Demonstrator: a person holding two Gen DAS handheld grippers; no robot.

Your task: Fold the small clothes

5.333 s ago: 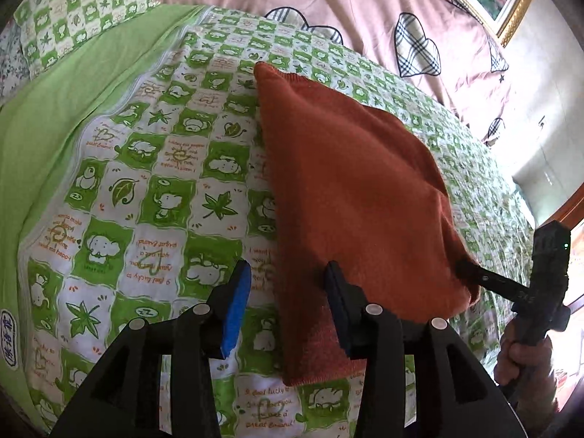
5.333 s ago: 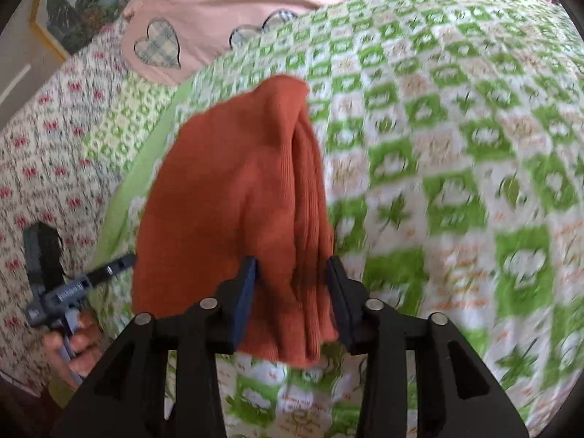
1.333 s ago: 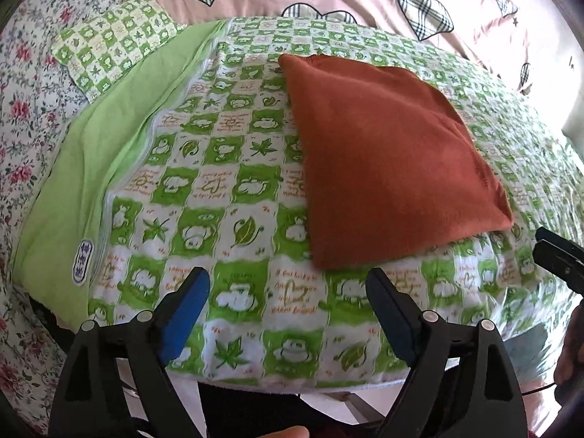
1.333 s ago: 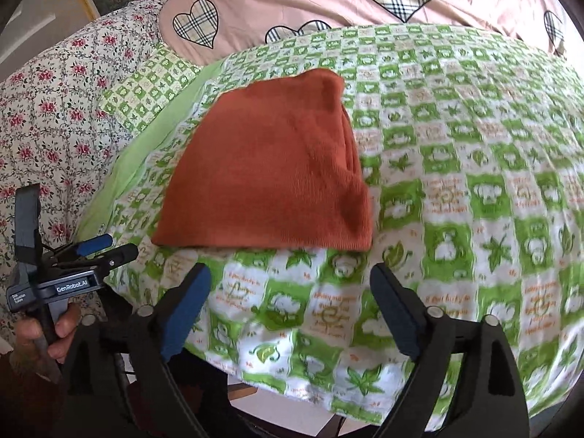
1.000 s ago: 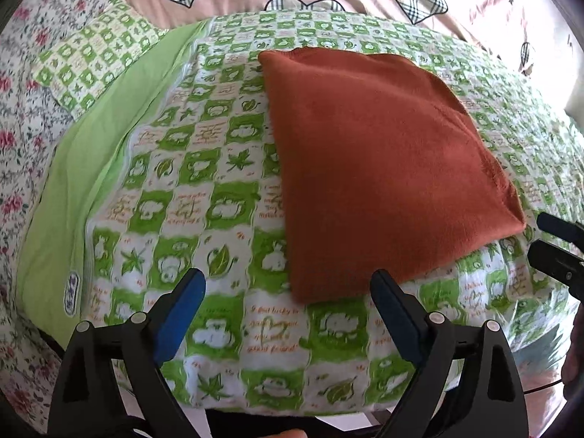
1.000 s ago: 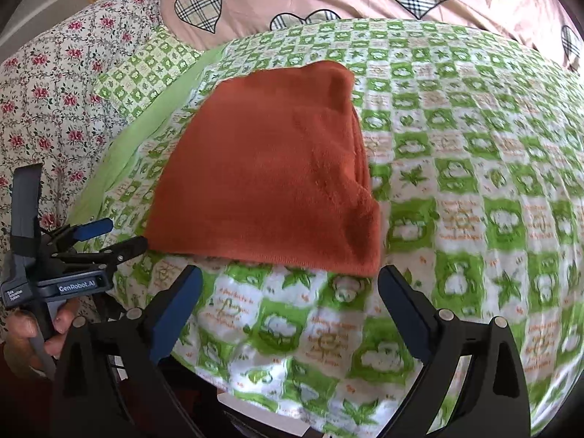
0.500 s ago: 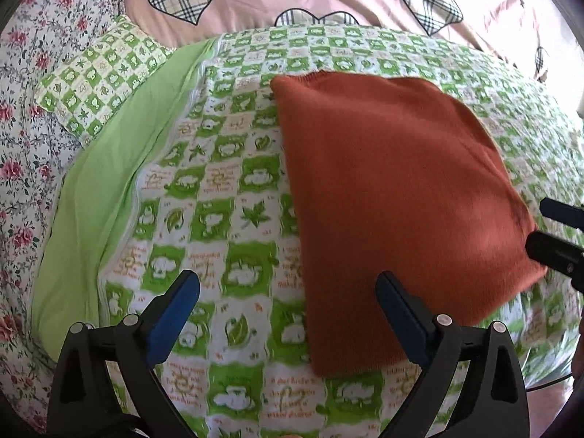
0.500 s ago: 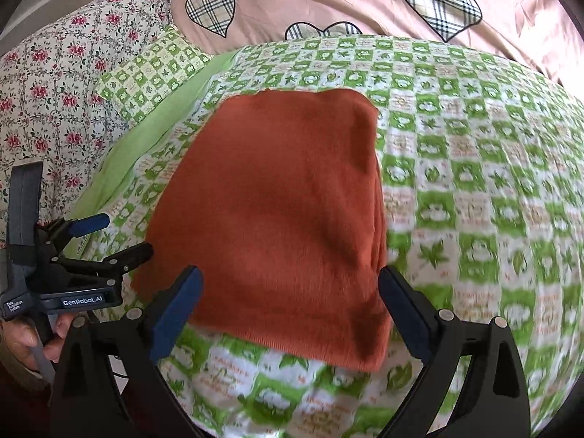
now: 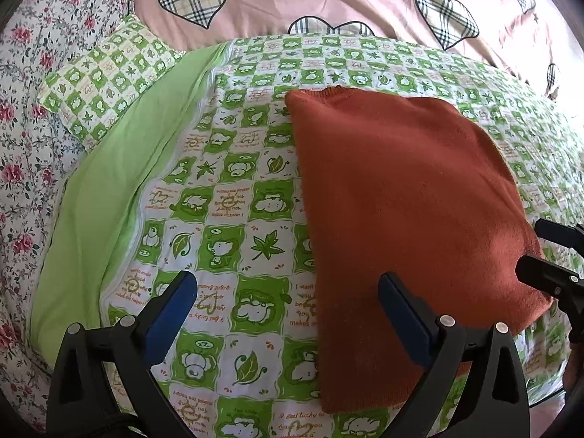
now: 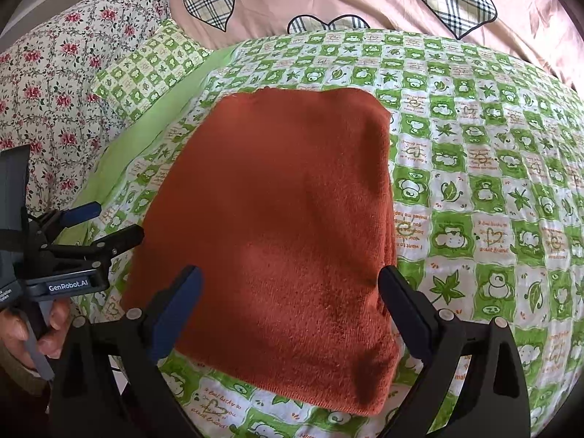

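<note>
A rust-orange knit garment point(image 9: 408, 219) lies folded into a flat rectangle on the green-and-white checked quilt point(image 9: 226, 197); it also shows in the right wrist view point(image 10: 277, 219). My left gripper point(image 9: 288, 303) is open and empty, its right finger over the garment's near left corner. My right gripper point(image 10: 288, 303) is open and empty, with the garment's near edge between its fingers. The right gripper also shows at the right edge of the left wrist view point(image 9: 554, 255). The left gripper also shows at the left of the right wrist view point(image 10: 95, 226).
A pink duvet with plaid hearts point(image 9: 328, 0) lies at the back. A small green checked pillow point(image 9: 106, 76) and a floral sheet point(image 9: 25, 127) are at the left. A plain green strip point(image 9: 109, 189) borders the quilt's left side.
Both grippers, shut on the garment five seconds ago, have let go, opened wide and pulled back, then moved in again over the near edge of the flat garment.
</note>
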